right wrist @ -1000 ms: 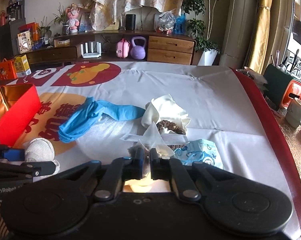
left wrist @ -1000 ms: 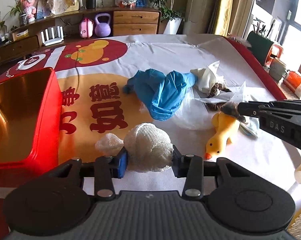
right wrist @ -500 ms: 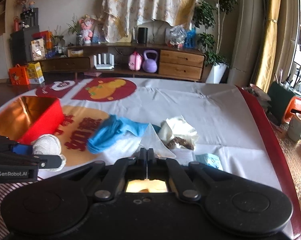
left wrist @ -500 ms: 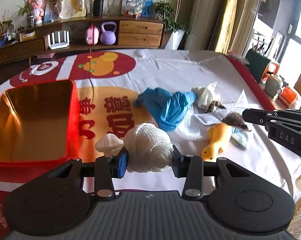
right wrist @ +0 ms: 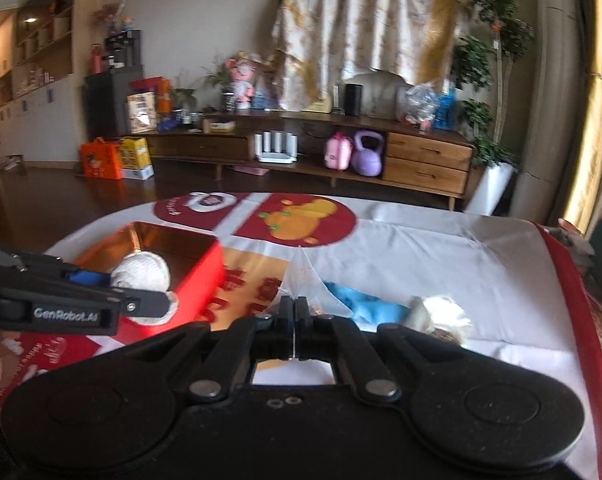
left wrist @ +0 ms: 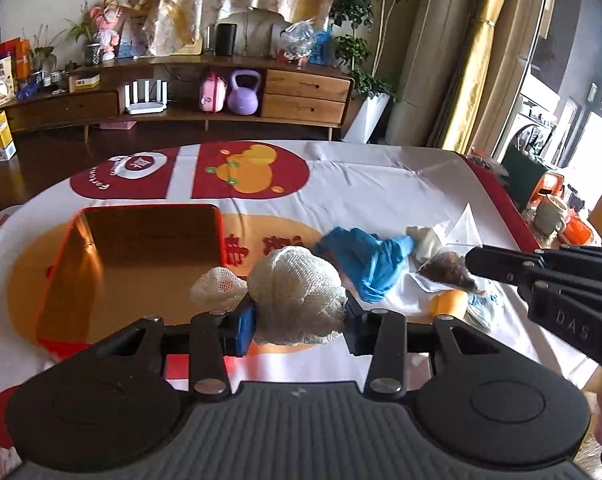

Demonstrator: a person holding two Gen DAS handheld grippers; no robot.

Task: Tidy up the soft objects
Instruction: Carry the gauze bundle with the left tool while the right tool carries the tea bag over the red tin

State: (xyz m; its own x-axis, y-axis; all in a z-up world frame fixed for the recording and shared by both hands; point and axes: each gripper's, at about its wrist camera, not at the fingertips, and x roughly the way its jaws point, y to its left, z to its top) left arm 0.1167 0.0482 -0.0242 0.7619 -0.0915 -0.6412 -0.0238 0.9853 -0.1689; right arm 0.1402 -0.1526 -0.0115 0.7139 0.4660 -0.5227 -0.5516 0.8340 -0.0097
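Nothing lay yet in the red gold-lined box [left wrist: 141, 256]: the left tool [left wrist: 299, 316] clamped the white mesh ball [left wrist: 297, 296] above the worktop [left wrist: 381, 184], the right tool [right wrist: 293, 312] was pinched shut on a clear plastic bag [right wrist: 301, 276], while the crumpled blue cloth [left wrist: 365, 256], cream rag [right wrist: 445, 312] and yellow soft toy [left wrist: 447, 304] waited.

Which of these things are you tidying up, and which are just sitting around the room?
Part of the job:
white mesh ball, held in the left tool
clear plastic bag, pinched in the right tool
blue cloth
cream cloth
yellow duck toy
red box

Just sitting around:
purple kettlebell
pink case
potted plant
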